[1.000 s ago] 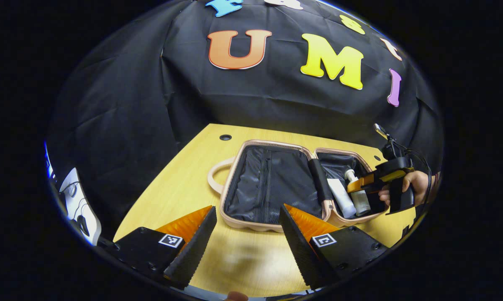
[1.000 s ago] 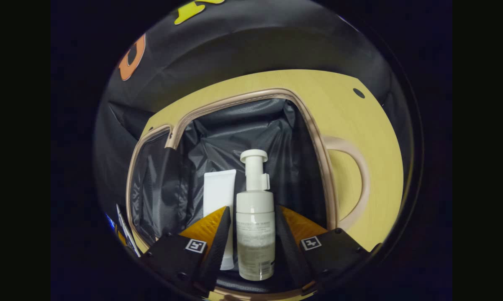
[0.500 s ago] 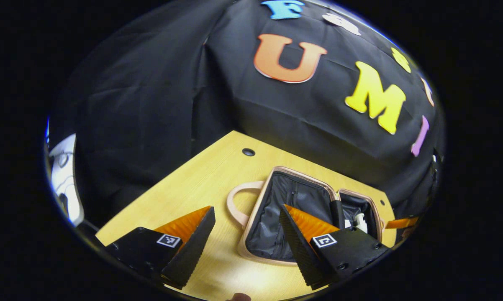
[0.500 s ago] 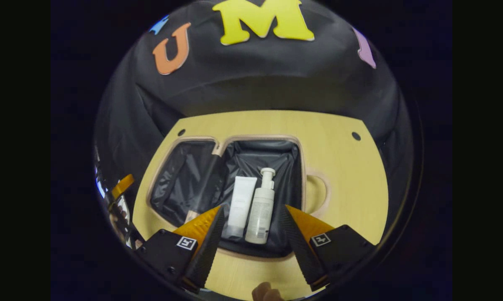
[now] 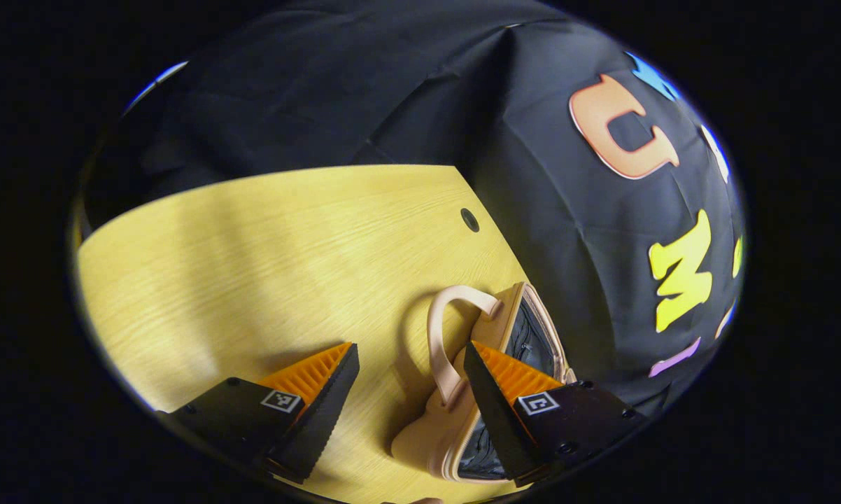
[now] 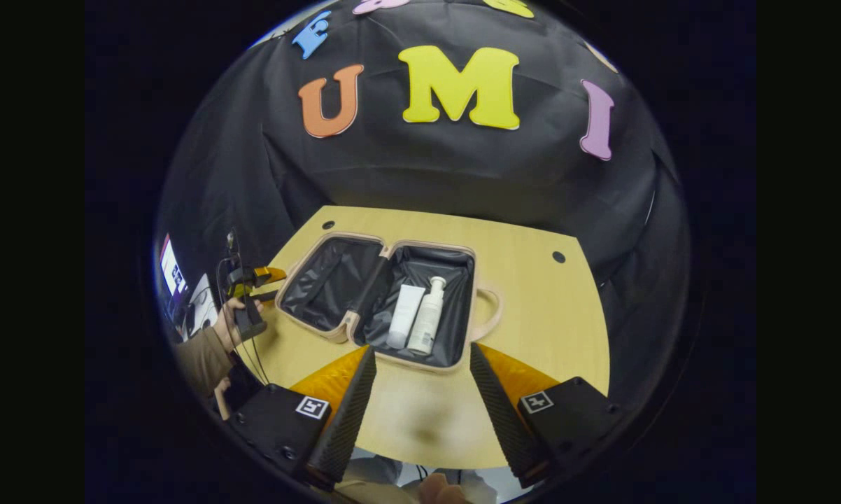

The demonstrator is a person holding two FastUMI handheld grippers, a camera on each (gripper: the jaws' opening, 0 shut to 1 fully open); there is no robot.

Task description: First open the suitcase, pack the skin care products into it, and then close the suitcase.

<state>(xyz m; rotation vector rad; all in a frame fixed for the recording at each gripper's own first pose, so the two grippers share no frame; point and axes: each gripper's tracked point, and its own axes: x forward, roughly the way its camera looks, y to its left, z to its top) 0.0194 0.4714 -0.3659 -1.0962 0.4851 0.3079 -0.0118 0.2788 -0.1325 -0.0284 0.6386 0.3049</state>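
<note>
Open suitcase on table, tube and pump bottle lying in its right half. Right gripper, jaws wide and empty, has withdrawn; left gripper, also wide, has swung beside the suitcase handle.

Suitcase mostly hidden behind left gripper's finger; contents unseen there.

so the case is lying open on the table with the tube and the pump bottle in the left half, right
Not quite. The case does lie open on the table, but the tube and the pump bottle lie side by side in its right half, as the right gripper view shows.
</note>
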